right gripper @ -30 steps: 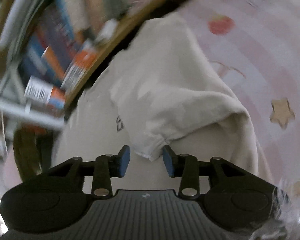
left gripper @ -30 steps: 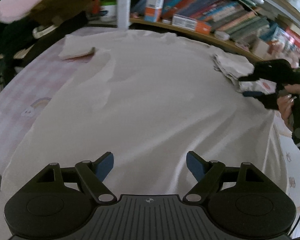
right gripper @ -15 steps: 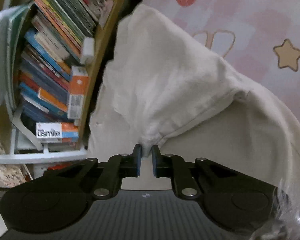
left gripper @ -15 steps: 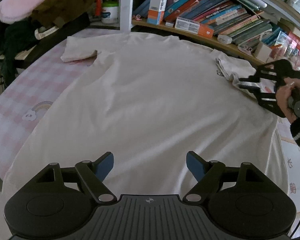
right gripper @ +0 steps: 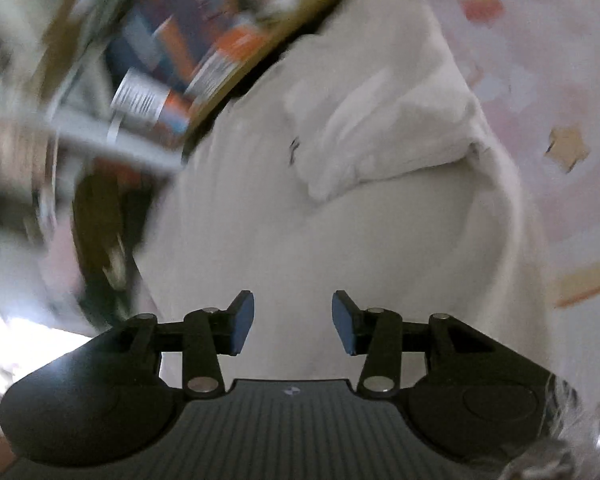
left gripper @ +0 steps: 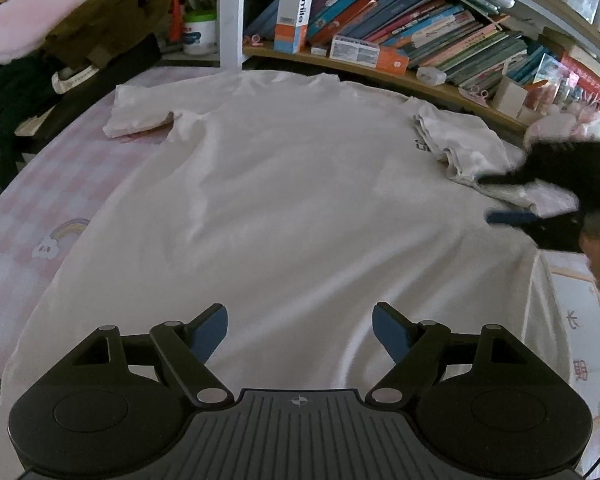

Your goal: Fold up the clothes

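Left wrist view: white T-shirt (left gripper: 284,200) spread flat on pink checked bed (left gripper: 60,184), right sleeve (left gripper: 460,148) folded inward. Left hand-held gripper (left gripper: 300,330) gapes wide above hem, empty. Right hand-held gripper (right gripper: 293,318) jaws just opening, nothing between them, sleeve (right gripper: 380,128) ahead.

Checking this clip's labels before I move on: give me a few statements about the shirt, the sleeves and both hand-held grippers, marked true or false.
1. The white shirt lies spread on the bed. True.
2. The right hand-held gripper clamps the sleeve. False: its jaws have just been opening, nothing between them.
3. The right sleeve is folded onto the shirt. True.
4. The left hand-held gripper is shut on the hem. False: open, empty.
5. Books fill the shelf behind. True.
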`<state>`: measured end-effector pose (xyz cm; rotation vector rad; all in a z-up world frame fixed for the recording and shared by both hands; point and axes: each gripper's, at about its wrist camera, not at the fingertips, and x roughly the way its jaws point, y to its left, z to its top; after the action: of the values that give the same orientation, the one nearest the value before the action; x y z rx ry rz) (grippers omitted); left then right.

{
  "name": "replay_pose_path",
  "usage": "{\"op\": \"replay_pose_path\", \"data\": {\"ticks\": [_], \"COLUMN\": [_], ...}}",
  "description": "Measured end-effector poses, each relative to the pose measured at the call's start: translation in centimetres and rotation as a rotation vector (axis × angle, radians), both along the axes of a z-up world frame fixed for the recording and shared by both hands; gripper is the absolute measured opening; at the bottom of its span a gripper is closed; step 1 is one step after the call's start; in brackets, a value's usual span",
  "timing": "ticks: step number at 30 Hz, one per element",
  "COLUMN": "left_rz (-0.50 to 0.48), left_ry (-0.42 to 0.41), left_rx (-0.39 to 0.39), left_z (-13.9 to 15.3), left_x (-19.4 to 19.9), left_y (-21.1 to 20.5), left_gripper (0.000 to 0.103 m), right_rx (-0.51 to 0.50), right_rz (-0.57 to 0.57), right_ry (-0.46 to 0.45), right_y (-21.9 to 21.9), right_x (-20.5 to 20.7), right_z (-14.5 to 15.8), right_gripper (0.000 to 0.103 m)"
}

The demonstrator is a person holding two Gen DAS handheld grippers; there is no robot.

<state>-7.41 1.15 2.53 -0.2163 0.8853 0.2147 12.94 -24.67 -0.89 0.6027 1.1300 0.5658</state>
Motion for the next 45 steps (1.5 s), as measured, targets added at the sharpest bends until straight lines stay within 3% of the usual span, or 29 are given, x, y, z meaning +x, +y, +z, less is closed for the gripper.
{"op": "replay_pose_path", "data": {"ticks": [3,6,10,14,18,19,24,28,37,41,45], "left_rz": [-0.01,-0.051,-0.16,-0.264,-0.319,-0.329,-0.337,-0.318,-0.188,-0.155,-0.127], "left_ry": [-0.006,-0.025,-0.056,-0.097,-0.129,-0.129,-0.082,-0.072,-0.032,0.004,-0.015], "left_rx": [-0.017,-0.033,-0.036,-0.046,-0.083,-0.094,-0.125,-0.154,-0.071,-0.021,-0.014], "left_z": [-0.1,0.0,0.3,0.8,1.0,0.8,-0.5,-0.9,-1.6,-1.6,-1.3], "left_x": [0.4,1.0,1.6,0.8,-1.1,-1.5,-2.8,-3.3,-6.3,-8.1,-10.5], "left_y": [0.7,1.4,2.0,3.6,6.3,7.1,10.5,12.4,15.3,15.5,15.9], "left_gripper": [0.082,0.082,0.082,0.082,0.082,0.087,0.09,0.09,0.09,0.09,0.088], "right_rx": [-0.223,-0.438,-0.605,-0.716,-0.737,-0.744,-0.785,-0.806,-0.794,-0.753,-0.687], "right_rz": [0.11,0.142,0.088,-0.022,-0.11,-0.126,-0.196,-0.255,-0.31,-0.307,-0.31], "right_ry": [-0.191,-0.334,-0.38,-0.369,-0.365,-0.367,-0.349,-0.31,-0.205,-0.159,-0.144], "right_y": [-0.4,-1.4,-2.3,-1.1,2.1,2.9,5.0,4.1,-1.5,-3.5,-4.4], "right_x": [-5.5,-11.3,-17.9,-21.9,-25.2,-26.0,-29.8,-31.9,-32.6,-32.3,-32.1], "right_z": [2.4,3.4,3.1,2.6,3.3,3.6,4.1,4.2,2.3,0.8,0.5], "right_gripper": [0.043,0.046,0.046,0.046,0.046,0.046,0.046,0.046,0.046,0.046,0.047]}}
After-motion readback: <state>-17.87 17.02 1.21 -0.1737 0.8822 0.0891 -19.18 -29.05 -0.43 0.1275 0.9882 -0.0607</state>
